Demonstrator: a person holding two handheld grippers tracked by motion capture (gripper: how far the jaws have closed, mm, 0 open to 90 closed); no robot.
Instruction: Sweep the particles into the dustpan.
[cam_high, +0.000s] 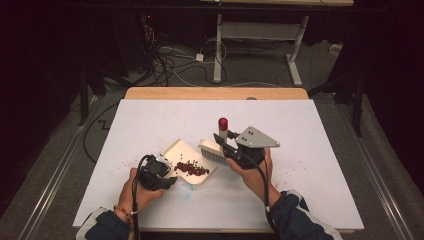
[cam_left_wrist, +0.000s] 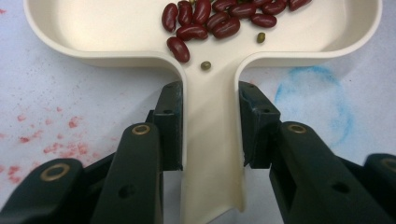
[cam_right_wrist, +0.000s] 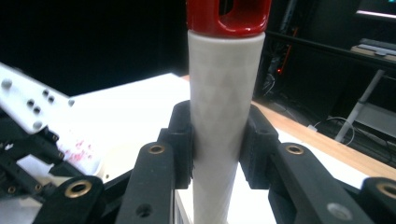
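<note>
Smooth cream plastic dustpan (cam_left_wrist: 116, 28), glossy red beans (cam_left_wrist: 219, 18), matt white brush handle (cam_right_wrist: 224, 116).

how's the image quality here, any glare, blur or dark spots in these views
High view: the white table is brightly lit while the room around it falls nearly black, and small things look soft. Left gripper view: sharp, evenly lit, the beans crisp against the dustpan. Right gripper view: the brush handle is slightly soft, with glare on its red cap, against a dark background.
</note>
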